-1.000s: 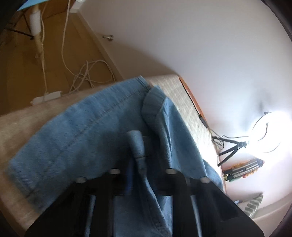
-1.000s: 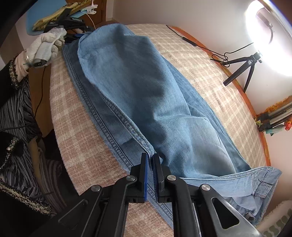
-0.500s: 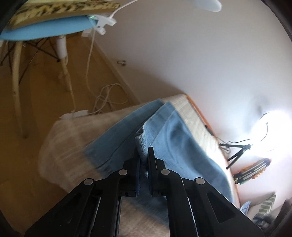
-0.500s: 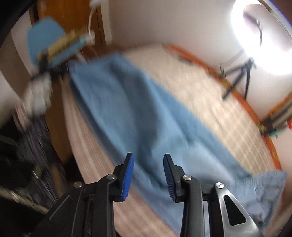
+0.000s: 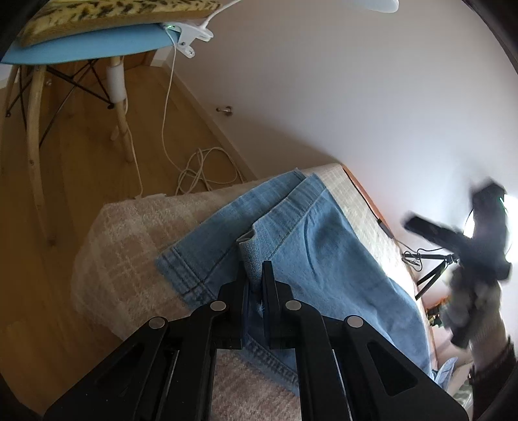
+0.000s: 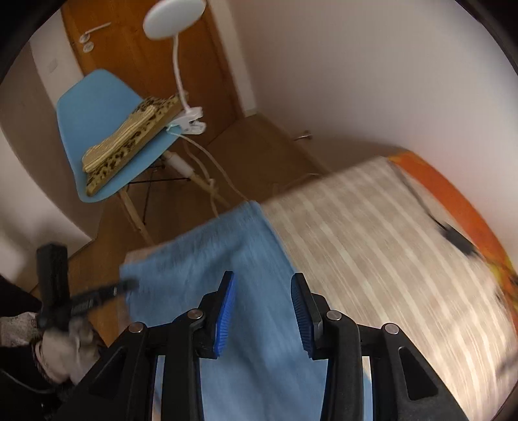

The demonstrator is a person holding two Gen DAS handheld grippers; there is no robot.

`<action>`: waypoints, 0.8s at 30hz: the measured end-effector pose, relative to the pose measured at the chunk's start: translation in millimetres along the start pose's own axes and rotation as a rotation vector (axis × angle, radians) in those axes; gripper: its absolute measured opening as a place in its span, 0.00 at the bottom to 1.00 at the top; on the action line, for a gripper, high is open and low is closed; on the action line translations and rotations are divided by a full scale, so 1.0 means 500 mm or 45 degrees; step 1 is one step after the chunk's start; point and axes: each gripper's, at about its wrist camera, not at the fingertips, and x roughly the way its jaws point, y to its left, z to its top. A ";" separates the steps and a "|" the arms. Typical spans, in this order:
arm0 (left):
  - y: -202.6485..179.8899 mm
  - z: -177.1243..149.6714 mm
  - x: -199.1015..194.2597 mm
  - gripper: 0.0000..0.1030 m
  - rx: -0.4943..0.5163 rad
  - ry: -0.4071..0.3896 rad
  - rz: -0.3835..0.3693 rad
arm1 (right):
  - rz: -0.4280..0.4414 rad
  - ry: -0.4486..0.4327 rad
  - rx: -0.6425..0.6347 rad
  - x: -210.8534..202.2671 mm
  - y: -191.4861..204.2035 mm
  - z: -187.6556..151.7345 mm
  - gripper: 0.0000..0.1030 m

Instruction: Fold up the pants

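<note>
Light blue jeans (image 5: 310,246) lie lengthwise on a checked beige table cover (image 5: 129,233), one leg laid over the other. My left gripper (image 5: 254,275) is shut on a pinched fold of the upper leg near its hem end. In the right wrist view the jeans (image 6: 246,291) are blurred under my right gripper (image 6: 262,285), which is open and empty above the leg. The right gripper also shows in the left wrist view (image 5: 453,239), raised at the far right. The left gripper shows blurred in the right wrist view (image 6: 97,294).
A blue chair (image 6: 97,107) with a leopard-print cushion and a white clip lamp (image 6: 174,19) stands on the wooden floor beyond the table end. White cables (image 5: 200,168) lie on the floor. A tripod (image 5: 433,272) and an orange table edge (image 6: 453,200) lie along the wall side.
My right gripper let go of the jeans' edge, opened and swung up toward the hem end. My left gripper shut on a fold of the leg and stays there.
</note>
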 end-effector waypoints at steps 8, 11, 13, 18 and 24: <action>-0.005 0.004 0.013 0.05 0.013 -0.008 -0.005 | 0.075 0.094 -0.067 0.200 -0.001 0.098 0.35; 0.003 0.006 0.019 0.05 -0.010 0.004 -0.015 | 0.076 0.129 -0.069 0.252 -0.013 0.108 0.35; 0.005 0.004 0.023 0.05 -0.013 0.008 -0.011 | 0.064 0.148 -0.072 0.274 -0.021 0.112 0.35; 0.006 0.002 0.024 0.05 -0.013 0.002 -0.012 | 0.130 0.170 -0.025 0.295 -0.044 0.108 0.24; 0.018 0.003 0.013 0.05 -0.038 -0.003 -0.035 | 0.094 0.076 -0.097 0.249 -0.018 0.100 0.04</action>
